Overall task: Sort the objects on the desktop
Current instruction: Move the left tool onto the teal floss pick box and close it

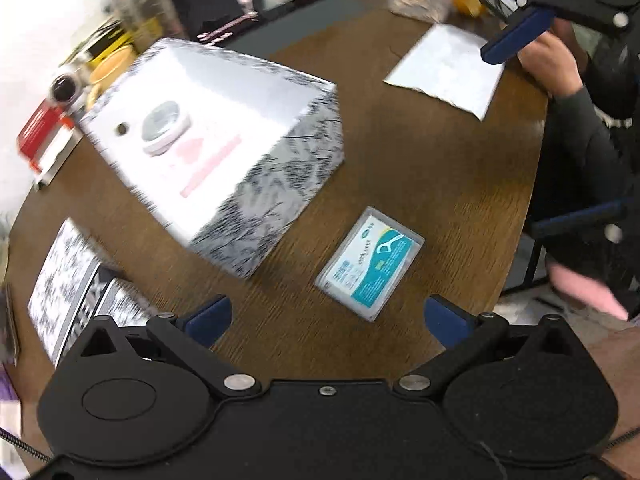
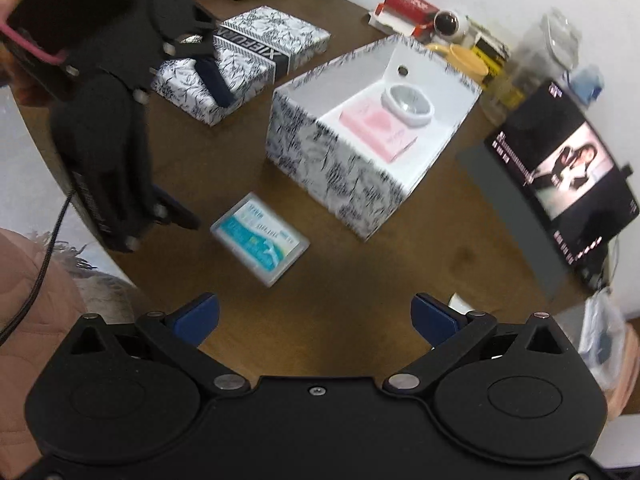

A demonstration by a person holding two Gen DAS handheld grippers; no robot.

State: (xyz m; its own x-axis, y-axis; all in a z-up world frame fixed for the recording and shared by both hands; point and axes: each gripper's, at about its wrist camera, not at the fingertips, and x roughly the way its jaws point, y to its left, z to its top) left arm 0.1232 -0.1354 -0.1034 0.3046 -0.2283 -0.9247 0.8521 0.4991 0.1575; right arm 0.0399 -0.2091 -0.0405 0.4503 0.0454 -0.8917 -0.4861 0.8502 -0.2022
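Left hand-held gripper [image 1: 328,316], fingers spread, hovers near floss-pick box [image 1: 370,262].

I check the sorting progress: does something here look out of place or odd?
Yes. The floss pick case lies alone on the table, at an angle, outside the open box, which already holds a pink card and a round white item.

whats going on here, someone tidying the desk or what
A person is sorting things on a round wooden table, one handheld tool in each hand. Both the left tool and the right tool are open and hold nothing. The patterned open box already contains a pink packet and a round white case. A floss pick box lies flat on the table beside it, untouched, with both tools aimed roughly its way.
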